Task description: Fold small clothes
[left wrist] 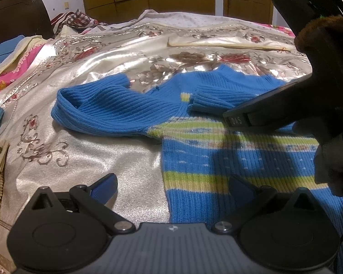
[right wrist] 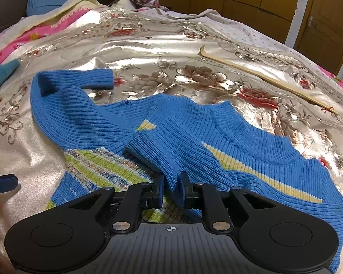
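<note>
Lying flat on the shiny bed cover [right wrist: 148, 52] at the centre of the right wrist frame, the blue sweater [right wrist: 274, 173] has one sleeve [right wrist: 171, 155] folded over its chest, and the right gripper [right wrist: 171, 190] has its fingers narrowly apart around that sleeve (whether the pads press it I cannot tell). If this gripper lifts while cloth catches, the fold could be dragged open. The left gripper [left wrist: 171, 189], fingers wide and empty at the lower frame, could snag the hem.

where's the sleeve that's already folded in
In the right wrist view the folded sleeve lies across the blue sweater's chest, just below the collar, its near end between the right gripper's fingers.
</note>
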